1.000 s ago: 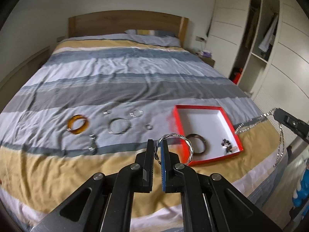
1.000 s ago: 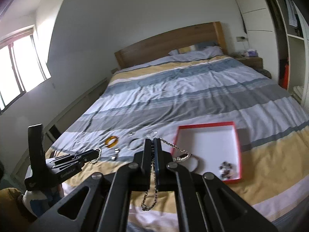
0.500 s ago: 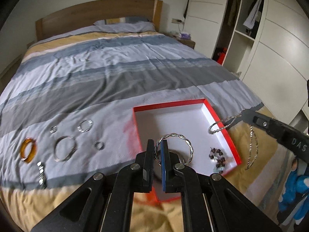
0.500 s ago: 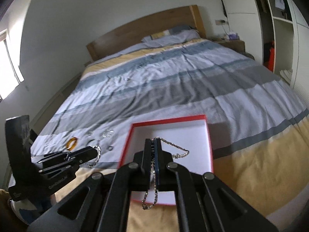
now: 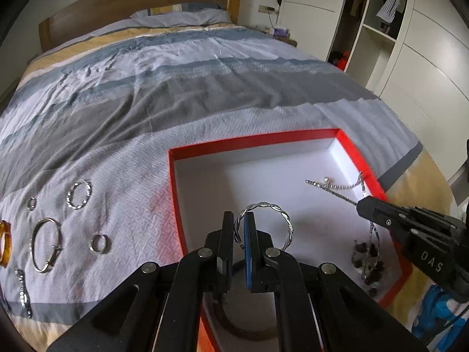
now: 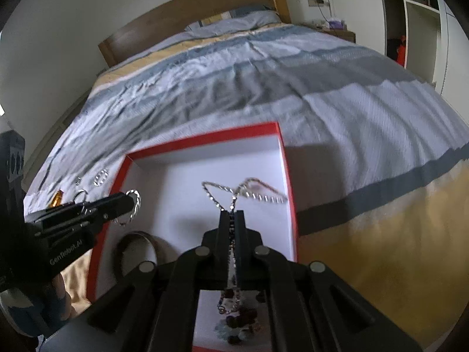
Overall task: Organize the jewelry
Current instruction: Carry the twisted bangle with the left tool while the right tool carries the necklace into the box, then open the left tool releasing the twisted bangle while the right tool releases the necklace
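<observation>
Drop-off step: left tongs (image 5: 239,220) clamp twisted bangle (image 5: 265,223), right tongs (image 6: 231,215) pinch chain (image 6: 234,195), both over red box (image 5: 252,142). Next: lower, release inside.

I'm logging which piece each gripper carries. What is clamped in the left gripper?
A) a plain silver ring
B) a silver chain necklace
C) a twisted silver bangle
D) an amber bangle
C: the left gripper is shut on the twisted silver bangle over the red box; the chain hangs from the right gripper.
</observation>
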Available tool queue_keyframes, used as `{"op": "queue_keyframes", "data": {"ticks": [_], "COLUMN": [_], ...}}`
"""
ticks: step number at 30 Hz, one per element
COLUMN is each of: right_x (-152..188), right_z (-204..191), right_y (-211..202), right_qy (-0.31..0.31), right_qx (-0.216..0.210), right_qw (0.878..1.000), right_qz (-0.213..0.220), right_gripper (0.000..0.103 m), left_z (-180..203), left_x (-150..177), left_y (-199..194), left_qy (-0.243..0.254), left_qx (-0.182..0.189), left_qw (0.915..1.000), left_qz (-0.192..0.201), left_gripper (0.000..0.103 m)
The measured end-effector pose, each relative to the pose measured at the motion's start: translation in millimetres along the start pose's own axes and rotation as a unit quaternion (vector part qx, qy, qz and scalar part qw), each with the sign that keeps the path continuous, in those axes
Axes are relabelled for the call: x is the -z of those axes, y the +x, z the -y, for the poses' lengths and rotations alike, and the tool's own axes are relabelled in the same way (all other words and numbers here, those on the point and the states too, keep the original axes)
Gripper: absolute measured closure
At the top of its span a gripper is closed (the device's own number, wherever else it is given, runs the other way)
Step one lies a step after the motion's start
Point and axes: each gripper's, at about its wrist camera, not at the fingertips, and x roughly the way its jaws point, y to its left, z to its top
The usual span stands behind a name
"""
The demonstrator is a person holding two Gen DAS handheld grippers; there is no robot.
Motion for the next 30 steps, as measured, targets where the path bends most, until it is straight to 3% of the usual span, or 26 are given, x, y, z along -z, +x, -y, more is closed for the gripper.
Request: {"op": "queue_keyframes", "data": {"ticks": [11,14,18,30], "right_x": [10,12,13,22], "right_z": [2,-1,-3,-11], "right_y": [12,11,6,-44], "right_qy": [-0.012,-0.017,-0.017,-0.011], "right_qx": [0.013,0.017,0.017,0.01], "right_qw": [1.0,1.0,1.0,1.0], "right_qz": [-0.015,-0.018,-0.018,0.006], "right_gripper": [0.099,0.098,0.098,0.096], "left_z": [0,-1,2,12], "left_x": [9,8,10,27], "left_y": [19,16,7,-58], "left_qy": [0.003,-0.002,0.004,0.002], "left_qx": [-0.008,0.002,0.004,0.016], "left_qw": [0.9999,0.9999,1.0,0.9996], "left_qz": [-0.012,-0.013,-0.006,0.022], "left_gripper": [0.095,0.089,0.068,0.058]}}
